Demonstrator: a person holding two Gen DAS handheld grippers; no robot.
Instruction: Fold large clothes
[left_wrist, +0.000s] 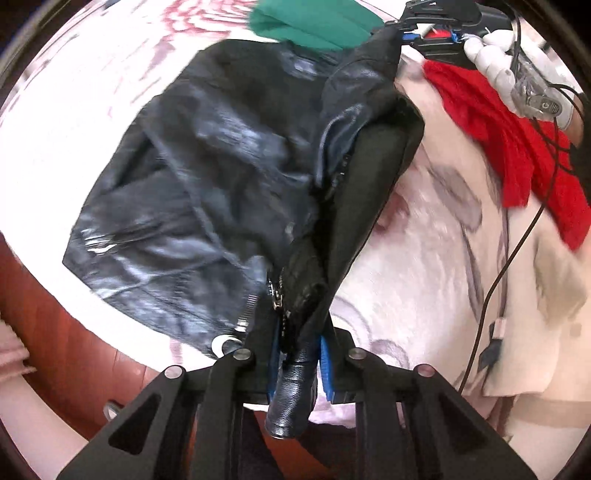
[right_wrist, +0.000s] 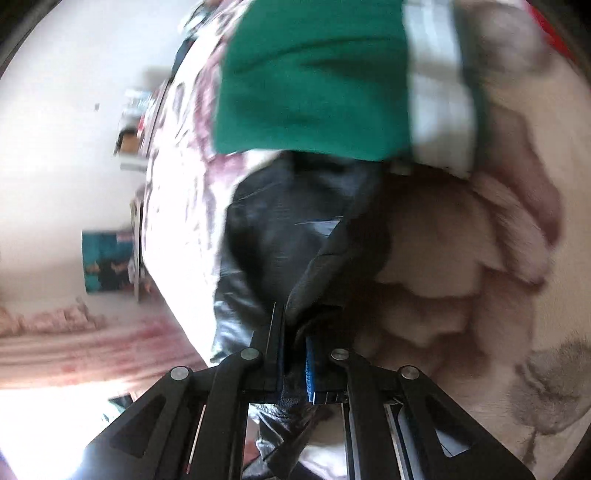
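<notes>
A: Leather jacket (left_wrist: 207, 192), black, mid-frame on floral bedsheet (left_wrist: 424, 280). Left gripper (left_wrist: 295, 354) clamped on its hem, right gripper (right_wrist: 293, 350) pinching another edge.
B: Clutter?
A: Green garment (left_wrist: 314, 22) top centre touching the collar, red knit (left_wrist: 509, 155) upper right.

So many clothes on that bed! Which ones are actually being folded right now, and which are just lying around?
Being worked on:
- black leather jacket, pinched by the left gripper and the right gripper

Just lying about:
- green garment
- red knitted garment
- flowered bedspread underneath
</notes>
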